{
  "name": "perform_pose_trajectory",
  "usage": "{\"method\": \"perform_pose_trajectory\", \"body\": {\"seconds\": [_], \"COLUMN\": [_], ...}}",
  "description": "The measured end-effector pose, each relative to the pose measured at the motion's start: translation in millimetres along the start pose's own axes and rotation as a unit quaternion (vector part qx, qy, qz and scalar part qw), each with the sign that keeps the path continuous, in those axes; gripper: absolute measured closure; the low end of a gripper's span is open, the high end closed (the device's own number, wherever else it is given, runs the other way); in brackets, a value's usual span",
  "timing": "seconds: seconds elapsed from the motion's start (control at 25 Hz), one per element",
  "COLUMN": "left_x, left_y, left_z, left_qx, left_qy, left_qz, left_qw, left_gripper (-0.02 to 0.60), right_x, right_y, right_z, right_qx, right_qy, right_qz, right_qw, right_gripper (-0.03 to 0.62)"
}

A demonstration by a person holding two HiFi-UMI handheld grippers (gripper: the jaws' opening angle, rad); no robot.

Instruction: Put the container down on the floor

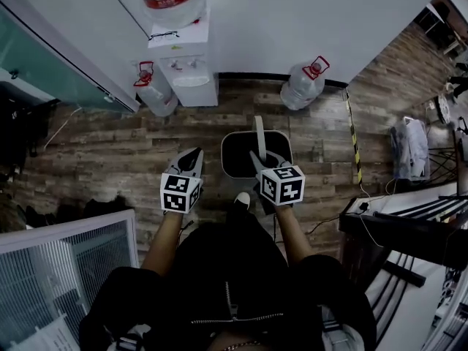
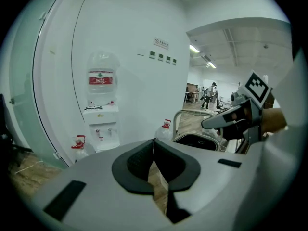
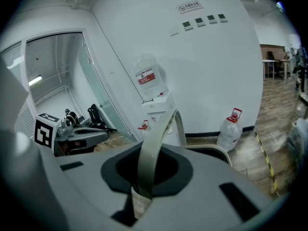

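The container [image 1: 235,159] is a dark bin with a pale rim and a grey bail handle [image 1: 259,131], seen over the wood floor just ahead of my feet. My right gripper [image 1: 257,161] is shut on that handle, and in the right gripper view the grey strap [image 3: 153,153] runs up between the pads with the bin's rim [image 3: 219,153] behind. I cannot tell whether the bin touches the floor. My left gripper [image 1: 193,158] is held beside the bin to its left, shut and empty. From the left gripper view [image 2: 154,153] the bin [image 2: 195,141] and the right gripper [image 2: 226,121] lie to its right.
A water dispenser [image 1: 179,50] stands against the white wall ahead, with a water bottle on either side [image 1: 156,90] [image 1: 303,85]. A glass partition [image 1: 51,57] is at the left, a white rack [image 1: 66,269] at lower left and a desk [image 1: 409,225] at right. Striped tape [image 1: 354,137] crosses the floor.
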State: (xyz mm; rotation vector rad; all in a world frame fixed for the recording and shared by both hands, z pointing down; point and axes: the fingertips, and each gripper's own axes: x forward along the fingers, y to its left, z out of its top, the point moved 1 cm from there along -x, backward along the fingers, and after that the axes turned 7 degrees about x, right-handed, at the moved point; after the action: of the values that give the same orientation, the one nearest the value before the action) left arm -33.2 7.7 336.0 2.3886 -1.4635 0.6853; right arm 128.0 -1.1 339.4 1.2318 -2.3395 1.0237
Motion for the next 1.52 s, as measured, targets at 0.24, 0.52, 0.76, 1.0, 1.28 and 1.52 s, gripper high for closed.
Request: {"method": "perform_pose_trajectory", "body": {"seconds": [0.24,0.52,0.76,1.0,1.28,1.52], "left_x": [18.9,44.5,84.7,133.8,172.1,192.4], "left_y": [2.3,7.6,17.2,42.2,88.1,122.5], "left_z": [4.4,17.6,30.5,51.7,75.5,87.1], "left_qx": [-0.014,-0.012,-0.014,-0.017,-0.01,-0.012], "left_qy": [0.012,0.013,0.01,0.002,-0.005,-0.006], "left_qz": [0.016,0.007,-0.016,-0.038,-0.055,-0.069], "left_qw": [0.9997,0.9998,0.9997,0.9991,0.9984,0.9975], "left_gripper": [0.566,0.566,0.566,0.566,0.566,0.566], "right_x": [18.2,32.0,53.7,82.9,118.9,146.1], "right_y": [-21.0,-37.9,-51.7,-70.2,-87.4,-89.0], "right_z": [18.3,29.8,40.2,58.9,95.8,133.3], "right_qx": [-0.021,0.002,0.023,0.033,0.044,0.054], "right_qy": [0.02,0.021,0.032,0.045,0.047,0.034], "right_qz": [0.008,0.006,-0.004,-0.029,-0.054,-0.067], "right_qw": [1.0,1.0,0.999,0.998,0.996,0.996], "right_gripper": [0.559,0.559,0.559,0.559,0.56,0.56]}}
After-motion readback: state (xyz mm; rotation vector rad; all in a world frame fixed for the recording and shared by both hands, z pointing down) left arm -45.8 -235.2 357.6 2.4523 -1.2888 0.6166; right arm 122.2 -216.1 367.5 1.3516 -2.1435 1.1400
